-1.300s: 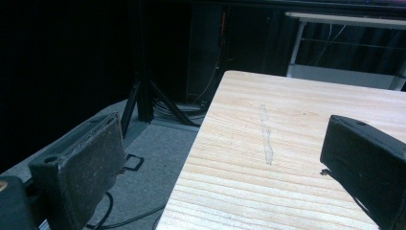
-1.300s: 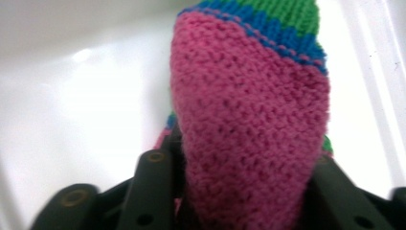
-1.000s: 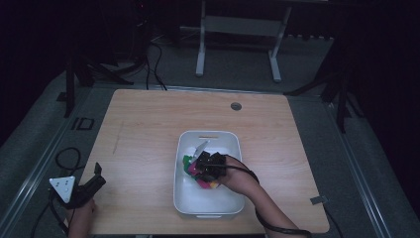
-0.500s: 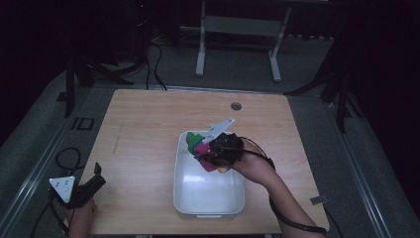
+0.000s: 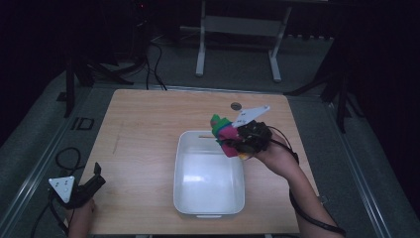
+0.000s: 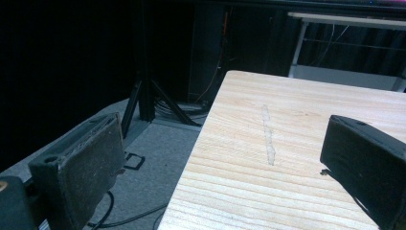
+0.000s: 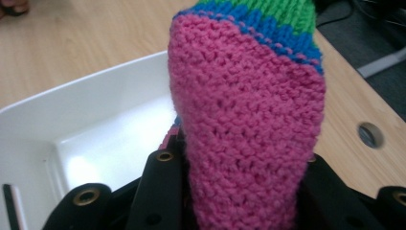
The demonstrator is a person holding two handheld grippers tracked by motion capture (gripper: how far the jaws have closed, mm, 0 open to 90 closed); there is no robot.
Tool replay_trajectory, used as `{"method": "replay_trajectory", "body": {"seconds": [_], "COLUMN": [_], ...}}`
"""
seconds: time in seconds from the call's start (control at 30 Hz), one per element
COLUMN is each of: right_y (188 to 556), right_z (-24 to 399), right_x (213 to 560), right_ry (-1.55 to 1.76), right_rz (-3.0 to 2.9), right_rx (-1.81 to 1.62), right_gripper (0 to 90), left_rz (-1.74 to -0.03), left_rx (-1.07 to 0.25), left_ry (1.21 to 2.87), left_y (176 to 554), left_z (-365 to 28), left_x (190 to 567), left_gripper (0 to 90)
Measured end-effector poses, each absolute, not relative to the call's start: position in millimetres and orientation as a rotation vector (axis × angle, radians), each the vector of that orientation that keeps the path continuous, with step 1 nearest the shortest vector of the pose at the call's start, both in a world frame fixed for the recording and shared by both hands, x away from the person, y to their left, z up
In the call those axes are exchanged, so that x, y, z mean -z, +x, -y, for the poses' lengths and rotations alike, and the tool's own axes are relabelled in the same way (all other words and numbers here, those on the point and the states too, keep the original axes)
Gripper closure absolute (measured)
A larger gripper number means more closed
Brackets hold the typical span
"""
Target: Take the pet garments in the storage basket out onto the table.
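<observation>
A knitted piece (image 5: 224,133) in pink, blue and green hangs over the far right corner of the white bin (image 5: 176,198). My right gripper (image 5: 231,143) is shut on it and held off the table. In the right gripper view the pink knit (image 7: 249,120) rises between the two black jaws, with the bin's bare inside (image 7: 95,124) below and left of it. My left gripper (image 5: 94,181) rests at the table's near left corner, well away from the bin. Its jaws (image 6: 225,167) stand wide open with nothing between them.
The wooden table (image 5: 143,129) has a small round grommet (image 5: 236,105) near its far edge, just beyond the right gripper. A faint pale streak (image 6: 268,136) marks the wood on the left side. Stands and cables sit on the dark floor around the table.
My right gripper has lifted the knitted piece out of the middle of the bin and carried it up toward the bin's far right corner. The left gripper has stayed put.
</observation>
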State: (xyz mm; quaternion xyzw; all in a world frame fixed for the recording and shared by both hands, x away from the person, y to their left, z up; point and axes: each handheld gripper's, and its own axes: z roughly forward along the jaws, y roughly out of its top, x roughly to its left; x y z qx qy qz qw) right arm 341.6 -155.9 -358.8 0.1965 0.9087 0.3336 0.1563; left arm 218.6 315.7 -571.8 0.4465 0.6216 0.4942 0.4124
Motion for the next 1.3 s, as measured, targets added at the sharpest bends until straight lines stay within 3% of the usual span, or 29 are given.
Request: {"method": "replay_trajectory", "body": {"seconds": [0.53, 0.73, 1.3], "right_y": [354, 358, 406], "right_z": [247, 258, 267], "right_x": [356, 363, 472], "right_ry": [0.801, 0.843, 1.085], "right_rz": [-2.468, -2.440, -2.513], "right_rx": [-0.916, -0.902, -0.724], "right_gripper": [69.4, 69.4, 69.2], "left_rz": [-1.562, -1.561, -1.558], "left_rx": [-1.249, -1.251, -1.248], "left_ry": [1.128, 1.129, 1.132], "left_y": [219, 219, 219], "left_z": [-315, -315, -315], "left_x": [572, 572, 572], "left_gripper": [1.9, 1.9, 1.8]}}
